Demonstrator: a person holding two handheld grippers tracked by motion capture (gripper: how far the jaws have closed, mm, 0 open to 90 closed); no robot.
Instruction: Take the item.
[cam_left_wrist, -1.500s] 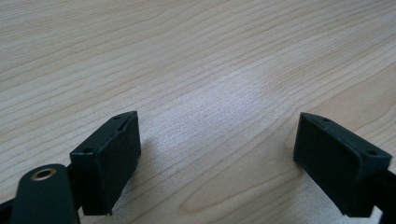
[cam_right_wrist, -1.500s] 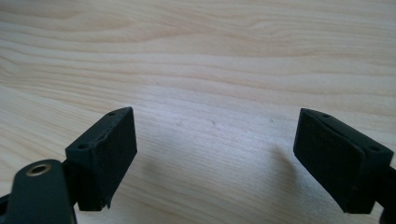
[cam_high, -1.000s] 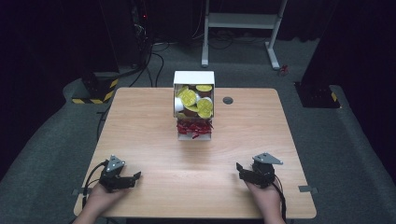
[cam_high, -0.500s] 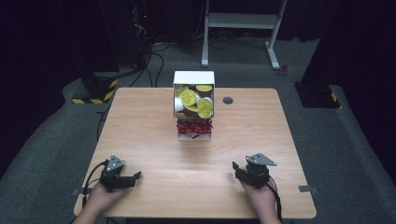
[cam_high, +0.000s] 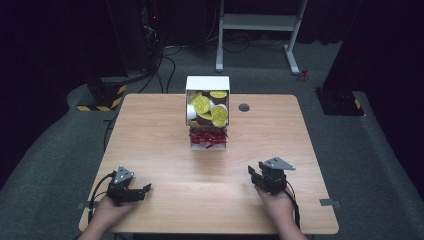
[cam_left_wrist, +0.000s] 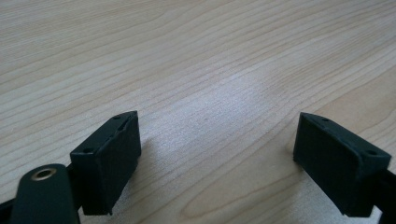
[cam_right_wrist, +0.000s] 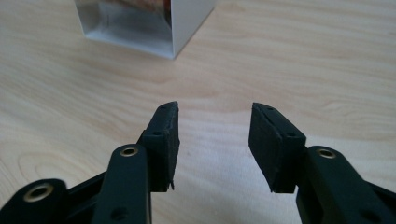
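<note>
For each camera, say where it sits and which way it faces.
High view: above the person's side, looking forward and down at the table, box, both hands and grippers.
Left gripper view: on the left gripper, looking low across bare wood between open fingers.
Right gripper view: on the right gripper, facing the box.
High and right gripper views share the box.

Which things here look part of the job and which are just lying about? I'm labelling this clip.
Likely the job:
white box
yellow-lidded cups
red pieces
left claw
right claw

Lying about:
grey desk grommet
white stand
floor cables
</note>
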